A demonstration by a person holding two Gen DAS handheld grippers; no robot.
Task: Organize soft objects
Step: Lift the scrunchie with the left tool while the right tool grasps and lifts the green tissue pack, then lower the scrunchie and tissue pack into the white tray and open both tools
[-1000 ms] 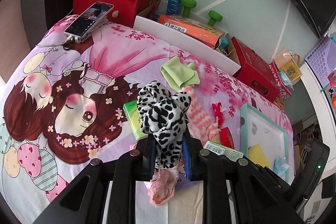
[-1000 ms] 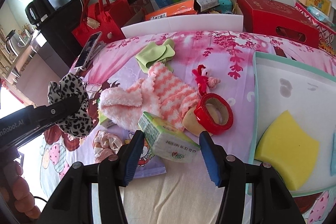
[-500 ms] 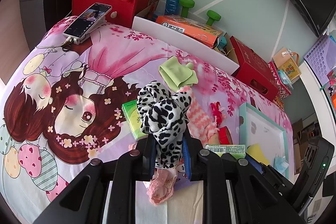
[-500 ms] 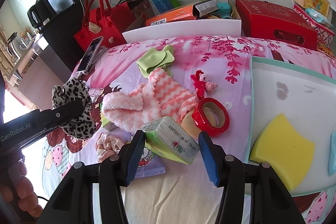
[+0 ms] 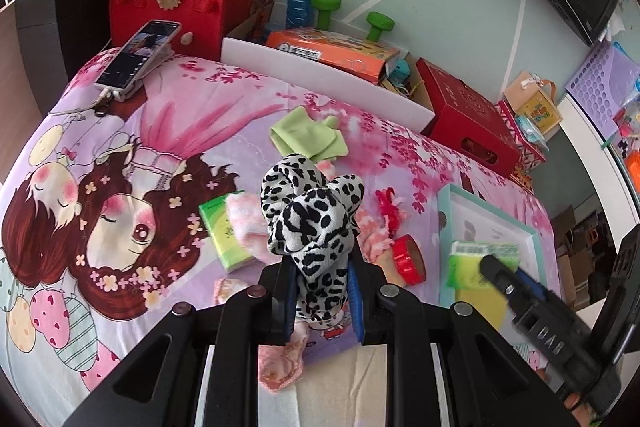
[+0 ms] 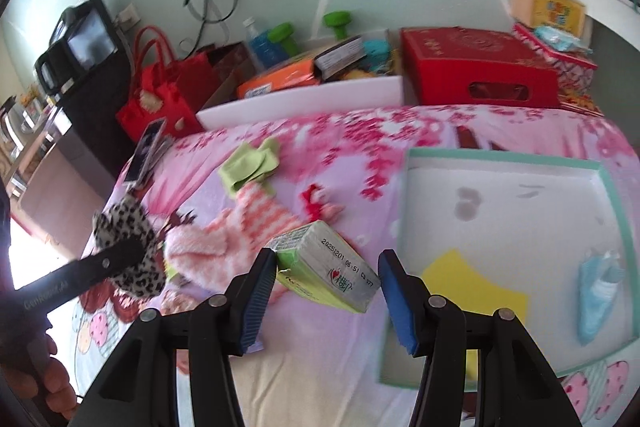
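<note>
My left gripper [image 5: 320,291] is shut on a black-and-white leopard-print scrunchie [image 5: 310,223] and holds it above the bed; it also shows in the right wrist view [image 6: 128,251]. My right gripper [image 6: 326,281] is shut on a green tissue pack [image 6: 326,271], lifted and tilted near the white tray [image 6: 520,211]. In the left wrist view the pack [image 5: 482,261] hovers over the tray [image 5: 486,219]. On the tray lie a yellow sponge [image 6: 476,291] and a blue mask [image 6: 598,287]. A pink striped fluffy sock [image 6: 240,231], a green cloth [image 6: 250,165] and a pink scrunchie [image 5: 280,363] lie on the bedsheet.
A second green tissue pack [image 5: 224,231], a red tape roll [image 5: 408,259] and a red toy [image 6: 320,201] lie on the sheet. A phone [image 5: 138,57] rests at the far left. A red bag [image 5: 172,3], white bin [image 5: 320,87] and red box [image 6: 476,67] line the far edge.
My right gripper lifted the green tissue pack off the sheet and moved it right, toward the tray. My left gripper kept the leopard scrunchie and barely moved.
</note>
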